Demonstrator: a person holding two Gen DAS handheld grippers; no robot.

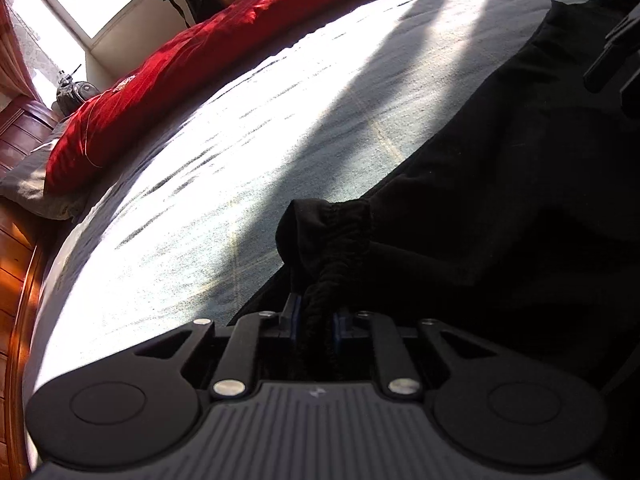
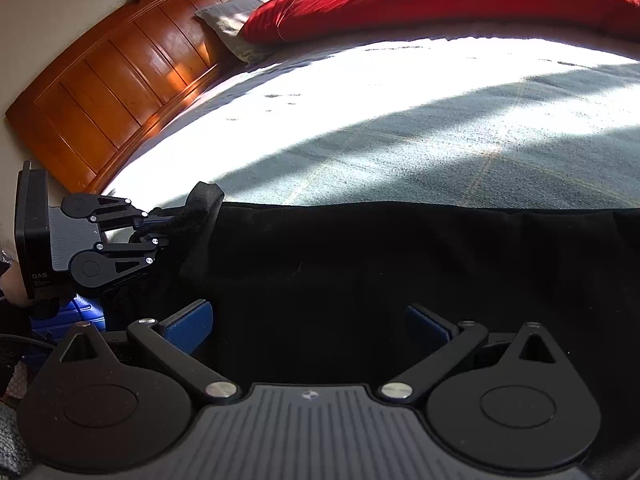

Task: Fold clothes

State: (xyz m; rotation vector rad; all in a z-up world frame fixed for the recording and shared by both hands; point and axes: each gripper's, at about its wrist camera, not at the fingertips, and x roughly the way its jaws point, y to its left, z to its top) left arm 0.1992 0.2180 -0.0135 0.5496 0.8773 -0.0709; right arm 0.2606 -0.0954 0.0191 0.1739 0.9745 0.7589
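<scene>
A black garment [image 2: 400,264], most likely trousers with an elasticated cuff or waistband, lies spread along the near edge of the bed [image 2: 400,140], on a grey-blue bedspread that is partly in bright sunlight. It looks largely flat and unfolded: in the right wrist view its far edge runs as one long straight line across the bed, and no doubled layer is clear, though the dark cloth hides most detail.

The left tool [image 1: 316,320] has narrowed onto the gathered elastic end [image 1: 332,240] of the garment; its blue pads press on the bunched cloth from either side, and the right wrist view shows the same pinch at the garment's left end. That end is slightly lifted and puckered, while the rest stays on the bed.

The right tool [image 2: 308,324] stands wide, its blue pads well apart, poised above the middle of the black cloth with nothing gripped between them.

By my reading, the task is at its very start. One end is secured, but the other hand has not yet taken hold, and no fold has been made. What remains is a second grasp, carrying one end over the other, and smoothing the result. A red quilt [image 2: 440,0] and a grey pillow [image 2: 232,20] lie at the far side, well apart from the work, by the wooden headboard [image 2: 120,72].
</scene>
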